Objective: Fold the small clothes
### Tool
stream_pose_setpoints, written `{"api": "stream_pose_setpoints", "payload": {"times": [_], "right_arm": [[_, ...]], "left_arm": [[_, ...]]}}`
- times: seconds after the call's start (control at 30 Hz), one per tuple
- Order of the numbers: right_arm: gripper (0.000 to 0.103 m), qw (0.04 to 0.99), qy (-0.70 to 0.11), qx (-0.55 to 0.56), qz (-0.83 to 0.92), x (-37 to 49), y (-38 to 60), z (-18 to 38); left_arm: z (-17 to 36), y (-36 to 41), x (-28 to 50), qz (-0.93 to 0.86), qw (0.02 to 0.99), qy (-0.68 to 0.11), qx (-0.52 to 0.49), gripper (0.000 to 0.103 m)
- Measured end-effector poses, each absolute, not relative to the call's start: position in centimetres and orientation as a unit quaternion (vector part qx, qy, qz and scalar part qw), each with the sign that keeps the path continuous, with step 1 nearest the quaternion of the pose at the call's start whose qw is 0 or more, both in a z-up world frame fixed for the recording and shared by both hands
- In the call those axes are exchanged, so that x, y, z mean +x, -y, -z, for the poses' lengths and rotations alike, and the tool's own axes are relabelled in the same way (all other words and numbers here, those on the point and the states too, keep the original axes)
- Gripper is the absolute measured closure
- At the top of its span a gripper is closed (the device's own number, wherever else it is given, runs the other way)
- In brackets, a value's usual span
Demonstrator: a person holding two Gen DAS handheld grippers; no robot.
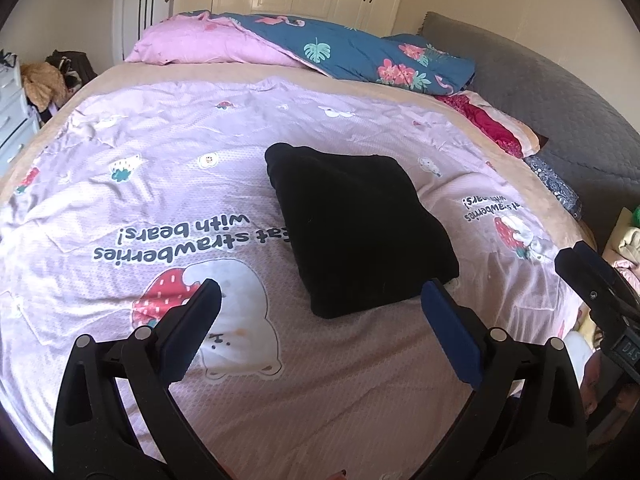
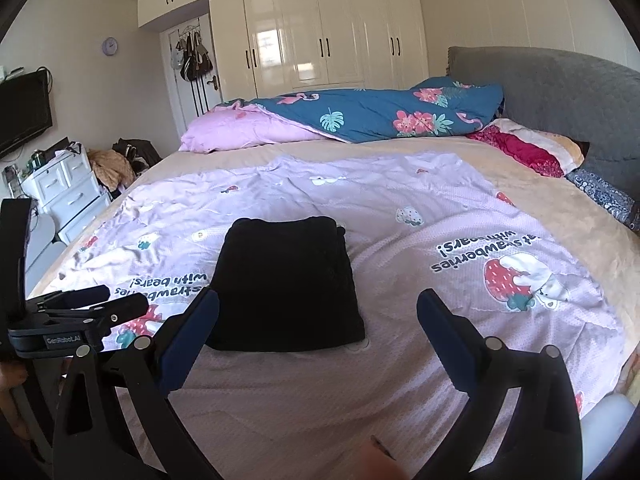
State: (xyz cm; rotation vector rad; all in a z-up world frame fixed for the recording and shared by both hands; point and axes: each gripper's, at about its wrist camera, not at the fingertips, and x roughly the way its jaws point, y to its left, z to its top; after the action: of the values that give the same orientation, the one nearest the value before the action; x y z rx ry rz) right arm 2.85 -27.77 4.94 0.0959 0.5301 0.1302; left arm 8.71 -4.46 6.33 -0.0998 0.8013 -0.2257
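A black garment [image 1: 356,228] lies folded into a thick rectangle on the lilac strawberry-and-bear bedspread [image 1: 140,184]. My left gripper [image 1: 322,296] hovers open just in front of its near edge, nothing between the blue pads. From the right wrist view the same black garment [image 2: 286,284] sits ahead and slightly left. My right gripper [image 2: 318,306] is open too, its left finger [image 2: 188,332] overlapping the garment's near left corner in the image. The left gripper [image 2: 80,312] shows at the far left of the right wrist view, and the right gripper [image 1: 600,284] at the far right edge of the left view.
Rolled pink and blue floral duvets [image 2: 360,116] lie across the far end of the bed. A red and cream pillow [image 2: 528,144] rests against the grey headboard [image 2: 560,92]. A white drawer unit [image 2: 68,192] and piled clothes stand left of the bed. Cream wardrobes [image 2: 320,40] fill the back wall.
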Motion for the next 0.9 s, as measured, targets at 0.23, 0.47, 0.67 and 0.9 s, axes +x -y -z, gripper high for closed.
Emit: {"api": "stream_pose_setpoints", "payload": {"times": [0.23, 0.47, 0.67, 0.9], "right_arm": [[0.004, 0.963, -0.259, 0.048, -0.062, 2.0, 27.3, -4.8], [0.004, 0.97, -0.237, 0.045, -0.041, 0.3, 27.5, -4.5], [0.004, 0.971, -0.23, 0.043, -0.038, -0.8, 27.6, -4.2], [0.004, 0.973, -0.227, 0.037, -0.034, -1.8, 27.4, -3.5]], "left_arm": [[-6.2, 3.7, 7.7, 0.107, 0.915, -0.386, -0.046, 0.009], [-6.0, 2.9, 6.5, 0.107, 0.92, -0.375, -0.05, 0.009], [-5.8, 2.5, 5.5, 0.112, 0.924, -0.362, -0.055, 0.009], [-4.7, 2.6, 4.3, 0.122, 0.924, -0.359, -0.042, 0.009]]}}
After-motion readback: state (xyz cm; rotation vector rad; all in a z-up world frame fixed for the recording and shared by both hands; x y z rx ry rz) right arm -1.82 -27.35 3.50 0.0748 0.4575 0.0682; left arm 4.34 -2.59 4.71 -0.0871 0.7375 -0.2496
